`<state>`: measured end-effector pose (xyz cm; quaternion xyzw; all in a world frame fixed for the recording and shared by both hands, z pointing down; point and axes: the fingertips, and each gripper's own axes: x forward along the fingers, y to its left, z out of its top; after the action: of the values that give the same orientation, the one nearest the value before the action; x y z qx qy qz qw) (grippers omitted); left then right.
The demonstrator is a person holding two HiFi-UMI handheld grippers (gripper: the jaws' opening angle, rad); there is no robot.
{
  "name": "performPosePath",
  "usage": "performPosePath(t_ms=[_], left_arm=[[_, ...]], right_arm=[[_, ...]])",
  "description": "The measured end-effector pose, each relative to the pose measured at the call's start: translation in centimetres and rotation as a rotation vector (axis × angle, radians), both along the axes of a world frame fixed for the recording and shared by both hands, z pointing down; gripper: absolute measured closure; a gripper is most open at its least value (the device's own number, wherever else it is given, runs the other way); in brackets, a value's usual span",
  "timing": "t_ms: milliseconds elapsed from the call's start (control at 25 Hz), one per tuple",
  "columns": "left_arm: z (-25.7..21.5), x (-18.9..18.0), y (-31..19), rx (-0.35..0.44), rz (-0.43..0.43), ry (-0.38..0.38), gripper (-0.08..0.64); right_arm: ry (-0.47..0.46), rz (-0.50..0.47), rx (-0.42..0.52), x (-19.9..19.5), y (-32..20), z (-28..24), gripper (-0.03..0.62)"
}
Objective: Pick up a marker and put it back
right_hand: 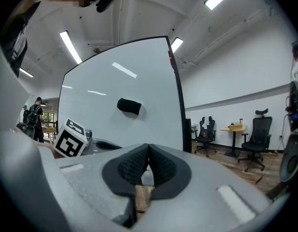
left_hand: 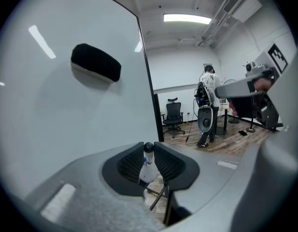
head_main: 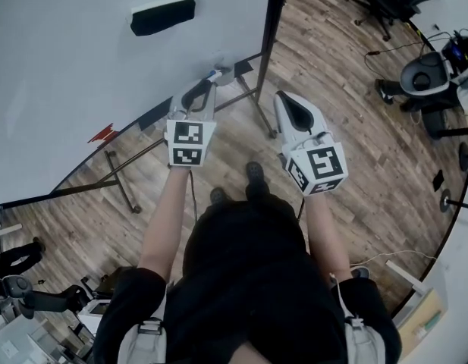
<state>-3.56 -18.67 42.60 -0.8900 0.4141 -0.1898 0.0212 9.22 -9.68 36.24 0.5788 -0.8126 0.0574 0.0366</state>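
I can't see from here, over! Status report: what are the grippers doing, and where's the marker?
Left gripper shut on marker. Right gripper shut, empty. Eraser high on whiteboard, clear of both.

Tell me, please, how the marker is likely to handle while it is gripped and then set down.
The marker looks slim and rigid, so it should not bend between the jaws of the left gripper. Its smooth, round barrel may slip or twist if the squeeze is light. Laid flat, it would probably roll.
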Motion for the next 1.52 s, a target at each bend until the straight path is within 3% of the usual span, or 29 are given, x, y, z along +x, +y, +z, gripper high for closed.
performPosePath(t_ms=[720, 1040, 1520], left_arm=[[-6.0, -9.2, 8.5, 0.030, 0.098, 0.211, 0.485], [-5.4, -11.8, 9.6, 0.020, 0.125, 0.217, 0.485], [-5.3, -11.3, 7.3, 0.012, 0.099, 0.231, 0.485]], right_arm=[[0.019, 0.083, 0.007, -9.4, 7.7, -0.3, 0.591], [0.010, 0.120, 0.002, -11.8, 8.8, 0.5, 0.591], [0.015, 0.119, -0.001, -10.8, 7.2, 0.3, 0.591]])
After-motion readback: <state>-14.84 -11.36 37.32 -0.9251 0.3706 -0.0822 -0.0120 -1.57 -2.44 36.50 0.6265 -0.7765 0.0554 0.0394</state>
